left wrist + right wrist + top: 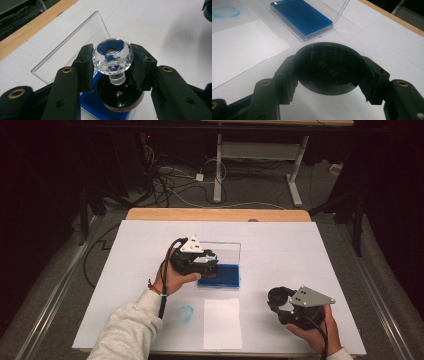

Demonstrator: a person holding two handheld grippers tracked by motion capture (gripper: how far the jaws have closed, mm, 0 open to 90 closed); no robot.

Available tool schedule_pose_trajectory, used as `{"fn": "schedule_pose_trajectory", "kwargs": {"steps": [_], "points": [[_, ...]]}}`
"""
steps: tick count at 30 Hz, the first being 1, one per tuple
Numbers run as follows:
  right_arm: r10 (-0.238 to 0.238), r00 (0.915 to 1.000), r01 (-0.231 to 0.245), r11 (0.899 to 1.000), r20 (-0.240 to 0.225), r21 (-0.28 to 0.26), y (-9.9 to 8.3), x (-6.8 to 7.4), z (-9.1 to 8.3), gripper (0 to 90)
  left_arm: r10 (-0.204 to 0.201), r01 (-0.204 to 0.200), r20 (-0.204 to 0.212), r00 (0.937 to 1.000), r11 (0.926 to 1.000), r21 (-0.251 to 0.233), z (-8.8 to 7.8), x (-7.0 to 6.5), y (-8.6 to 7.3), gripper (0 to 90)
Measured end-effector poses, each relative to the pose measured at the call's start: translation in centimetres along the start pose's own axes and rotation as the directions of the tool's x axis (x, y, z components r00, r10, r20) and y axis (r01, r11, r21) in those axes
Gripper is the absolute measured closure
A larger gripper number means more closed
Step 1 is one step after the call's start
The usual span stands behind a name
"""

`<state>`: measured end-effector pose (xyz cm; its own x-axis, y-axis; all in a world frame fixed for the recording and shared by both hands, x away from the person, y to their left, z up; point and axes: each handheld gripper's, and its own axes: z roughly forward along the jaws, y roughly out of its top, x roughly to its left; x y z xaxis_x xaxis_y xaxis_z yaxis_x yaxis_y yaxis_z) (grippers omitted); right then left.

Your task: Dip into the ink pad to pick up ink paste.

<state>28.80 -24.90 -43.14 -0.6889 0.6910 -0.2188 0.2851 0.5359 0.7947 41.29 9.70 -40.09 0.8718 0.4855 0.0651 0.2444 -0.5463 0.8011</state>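
The left gripper [111, 65] is clamped on the faceted crystal knob [112, 59] of a stamp, whose black base [120, 98] hangs over the blue ink pad [100, 110], contact hidden. The pad's clear lid [72, 42] stands open behind. The right gripper [329, 80] pinches a black round cap [329, 73] above the white table sheet [372, 37], its embossed lettering unreadable.

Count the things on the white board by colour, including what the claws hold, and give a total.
Blue: 2, ink pad and ink mark
White: 1, paper
Clear: 1, stamp knob on its black base
Black: 1, cap
Total: 5
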Motion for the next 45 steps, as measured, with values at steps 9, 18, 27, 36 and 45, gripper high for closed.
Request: {"fn": "schedule_pose_trajectory", "kwargs": {"steps": [9, 18, 27, 36, 45], "points": [[-0.017, 0.9998, 0.016, 1.0, 0.011, 0.021, -0.1, 0.2, 0.2, 38.7, -0.032, 0.034, -0.032, 0.999, 0.9984, 0.045, 2.8, 0.4, -2.0, 55.1], [-0.024, 0.9996, 0.023, 0.999, 0.013, 0.034, -0.1, 0.3, 0.3, 38.7, -0.048, 0.049, -0.03, 0.9984, 0.9984, 0.029, 2.8, 0.4, -2.8, 55.0], [-0.035, 0.9993, 0.035, 0.998, 0.008, 0.048, -0.1, 0.6, 0.5, 38.6, -0.037, 0.039, -0.044, 0.9983, 0.9987, 0.032, 2.2, -0.4, -3.7, 54.8], [-0.042, 0.9991, 0.041, 0.998, 0.006, 0.051, -0.1, 0.7, 0.5, 38.6, -0.016, 0.021, -0.068, 0.9976, 0.9969, 0.076, 2.2, -0.9, -3.2, 54.8], [-0.041, 0.9991, 0.041, 0.998, 0.005, 0.053, -0.1, 0.7, 0.6, 38.6, -0.011, 0.024, -0.082, 0.9966, 0.9878, 0.154, 2.3, -1.2, -2.2, 54.8]]}}
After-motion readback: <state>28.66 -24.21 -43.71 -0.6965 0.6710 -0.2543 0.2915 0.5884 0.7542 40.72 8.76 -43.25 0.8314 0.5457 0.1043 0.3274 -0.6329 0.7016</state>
